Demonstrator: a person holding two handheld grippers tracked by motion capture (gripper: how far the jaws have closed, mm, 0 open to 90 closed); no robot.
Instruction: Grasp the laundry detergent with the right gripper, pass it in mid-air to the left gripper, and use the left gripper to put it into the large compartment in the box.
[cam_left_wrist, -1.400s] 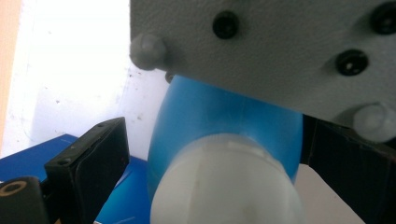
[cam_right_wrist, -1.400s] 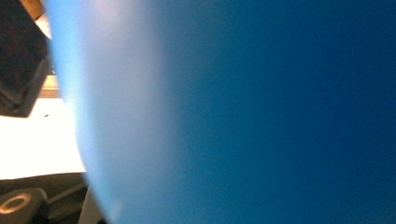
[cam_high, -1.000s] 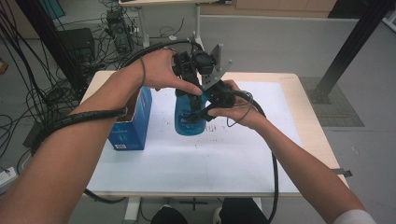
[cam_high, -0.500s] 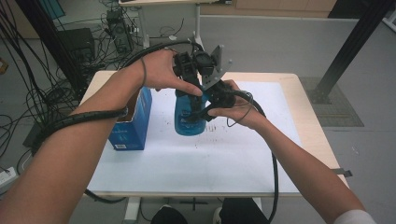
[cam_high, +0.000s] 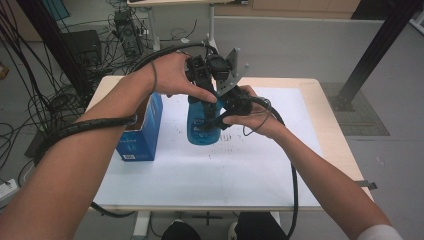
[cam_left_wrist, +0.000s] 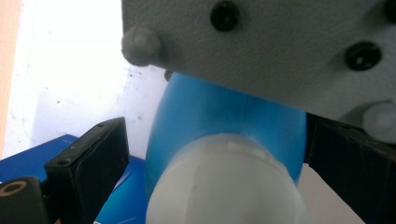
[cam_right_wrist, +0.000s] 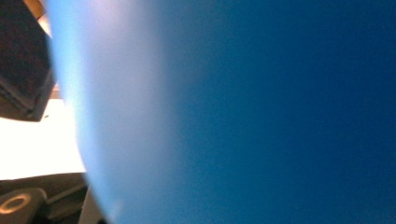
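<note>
1. Worktop: pale wooden top covered by a white sheet with small dark specks; a person's two forearms reach over it from the near side.
2. Blue bottle: translucent blue body with a white cap, standing upright near the middle of the sheet, just right of the box. In the left gripper view its white cap sits close to the lens, with the blue shoulder behind it.
3. Blue box: cardboard carton with white print, upright at the left part of the sheet, just beside the bottle; whether the two touch cannot be told.
4. Left tongs: held in the person's left hand above the bottle's top. In the left gripper view the two black jaws stand apart on either side of the cap, with a clear gap at the left jaw; they are parted, not clamping.
5. Right tongs: held in the person's right hand against the bottle's right side, a grey three-cornered plate above them. In the right gripper view the blue wall of the bottle lies right against the lens; whether the jaws clamp it cannot be told.
6. Cables: black, one along the left forearm, one trailing beneath the right.
</note>
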